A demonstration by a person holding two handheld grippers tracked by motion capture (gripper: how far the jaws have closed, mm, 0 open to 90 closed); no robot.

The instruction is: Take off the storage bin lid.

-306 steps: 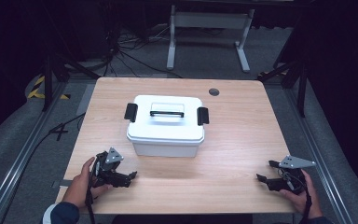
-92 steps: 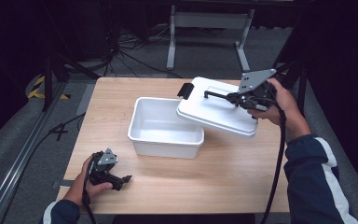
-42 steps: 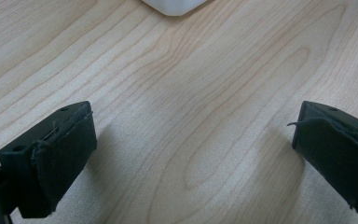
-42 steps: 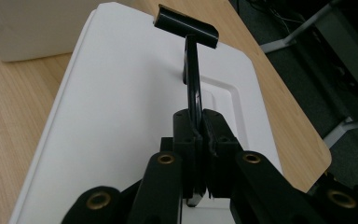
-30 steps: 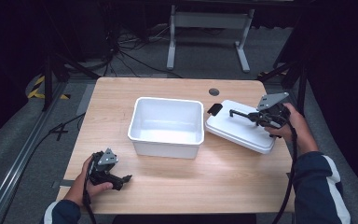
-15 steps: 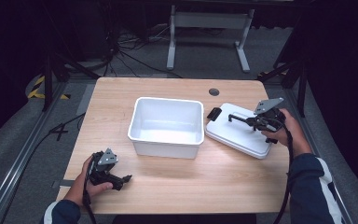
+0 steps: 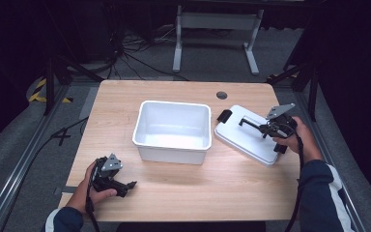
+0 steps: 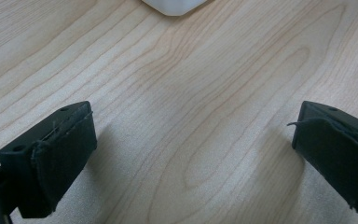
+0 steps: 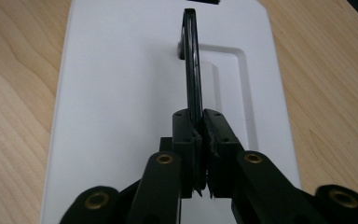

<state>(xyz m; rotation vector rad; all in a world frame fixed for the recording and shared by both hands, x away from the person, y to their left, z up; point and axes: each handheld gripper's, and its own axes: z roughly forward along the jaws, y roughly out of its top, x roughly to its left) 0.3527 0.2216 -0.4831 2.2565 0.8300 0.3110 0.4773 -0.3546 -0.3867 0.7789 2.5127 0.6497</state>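
Note:
An open white bin (image 7: pixel 172 129) stands in the middle of the wooden table (image 7: pixel 188 188). Its white lid (image 7: pixel 247 137) lies on the table to the bin's right, with a black clasp (image 7: pixel 223 116) at its near-bin corner. My right gripper (image 7: pixel 267 128) is shut on the lid's black handle (image 9: pixel 191 60), which stands upright between the jaws above the lid (image 9: pixel 121 93). My left gripper (image 7: pixel 125 184) rests open at the table's front left. Between its fingertips (image 8: pixel 56 154) there is bare wood (image 8: pixel 186 116), and a corner of the bin (image 8: pixel 175 5) shows at the top.
A round cable hole (image 7: pixel 221 95) sits in the table behind the lid. A metal stand (image 7: pixel 216 29) and cables (image 7: pixel 125 53) lie on the floor beyond the table. Rails (image 7: pixel 19 164) run along the left side.
The right gripper lifted the lid off the bin, carried it right and lowered it onto the table beside the bin. The left gripper stayed at the front left.

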